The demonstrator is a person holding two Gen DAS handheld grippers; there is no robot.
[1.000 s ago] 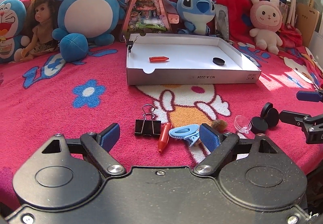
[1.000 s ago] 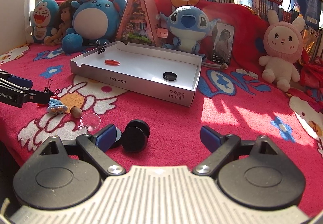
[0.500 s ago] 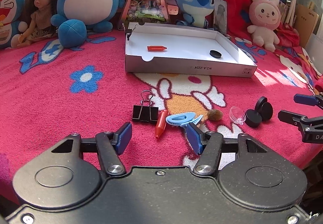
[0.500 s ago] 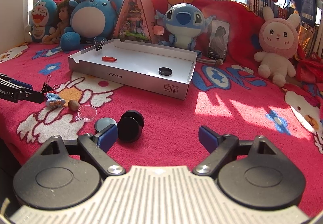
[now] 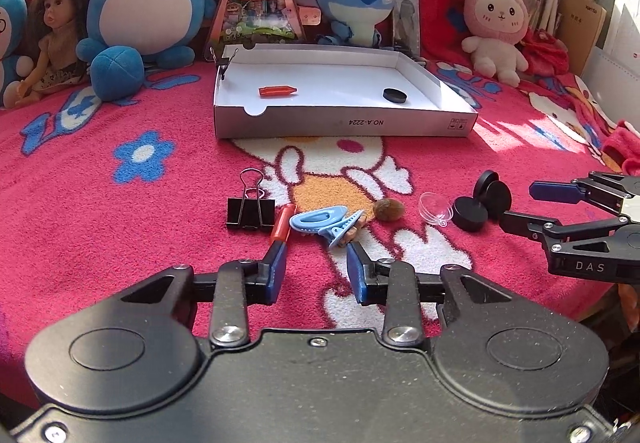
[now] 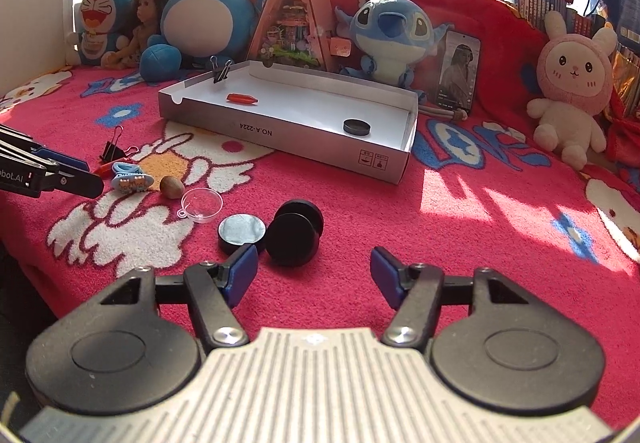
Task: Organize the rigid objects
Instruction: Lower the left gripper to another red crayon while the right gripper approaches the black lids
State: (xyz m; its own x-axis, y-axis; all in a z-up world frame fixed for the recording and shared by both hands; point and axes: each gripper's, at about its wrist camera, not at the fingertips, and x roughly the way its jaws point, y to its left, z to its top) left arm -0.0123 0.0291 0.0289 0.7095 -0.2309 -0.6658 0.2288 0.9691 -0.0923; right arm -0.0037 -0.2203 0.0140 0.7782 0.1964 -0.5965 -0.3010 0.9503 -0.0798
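On the pink blanket lie a black binder clip [image 5: 250, 209], a red pen-like piece [image 5: 283, 223], a blue hair clip [image 5: 322, 221], a brown nut [image 5: 388, 209], a clear little cup [image 5: 434, 207] and black discs [image 5: 470, 213]. My left gripper [image 5: 316, 263] sits just behind the red piece and the hair clip. Its jaws are closing with only blanket between the pads. My right gripper [image 6: 314, 271] is closing too, just behind the stacked black discs [image 6: 294, 237] and a silver-topped disc [image 6: 241, 233], touching neither. The white box tray [image 5: 344, 121] holds another red piece [image 5: 277, 90] and a black disc [image 5: 394, 95].
Plush toys [image 5: 144, 15], a doll [image 5: 56, 43], a triangular house model [image 5: 260, 3] and a phone [image 6: 458, 69] line the back behind the tray. A binder clip [image 5: 222, 63] grips the tray's far left corner. The blanket's edge drops off at the left of the right wrist view.
The left jaws have narrowed a lot, drawing in behind the red piece and the hair clip. The right jaws have narrowed a little around the discs. Nothing on the blanket has moved.
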